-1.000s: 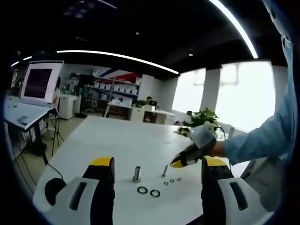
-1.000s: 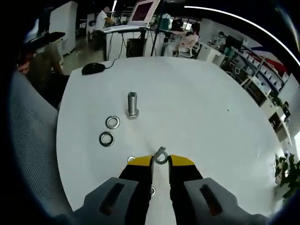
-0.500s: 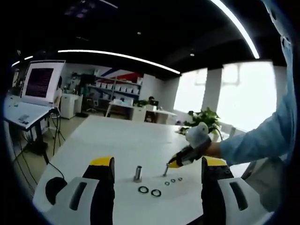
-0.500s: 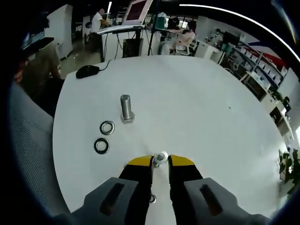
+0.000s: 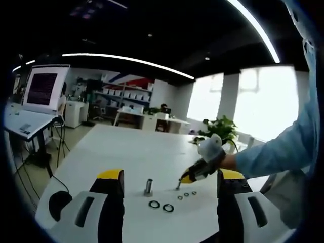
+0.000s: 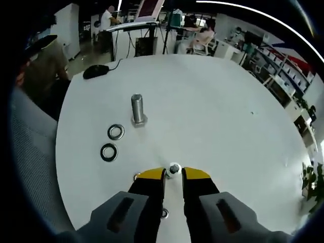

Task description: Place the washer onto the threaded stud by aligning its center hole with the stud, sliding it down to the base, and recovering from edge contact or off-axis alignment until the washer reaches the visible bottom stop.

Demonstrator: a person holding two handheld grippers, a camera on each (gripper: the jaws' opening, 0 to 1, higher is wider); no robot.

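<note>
Washer [image 6: 174, 168] sits pinched in the right gripper [image 6: 173, 172] at lower centre, just over the small stud [image 5: 178, 185]; sliding down remains. Left gripper [image 5: 167, 178] stands wide, empty.

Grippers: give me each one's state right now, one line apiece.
Left gripper: open, jaws wide apart, holding nothing.
Right gripper: shut on a small washer at its jaw tips, above the white table.

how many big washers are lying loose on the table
2. Both large washers lie flat side by side on the white table, just beside the large upright bolt. Smaller washers near the right gripper are partly hidden.
</note>
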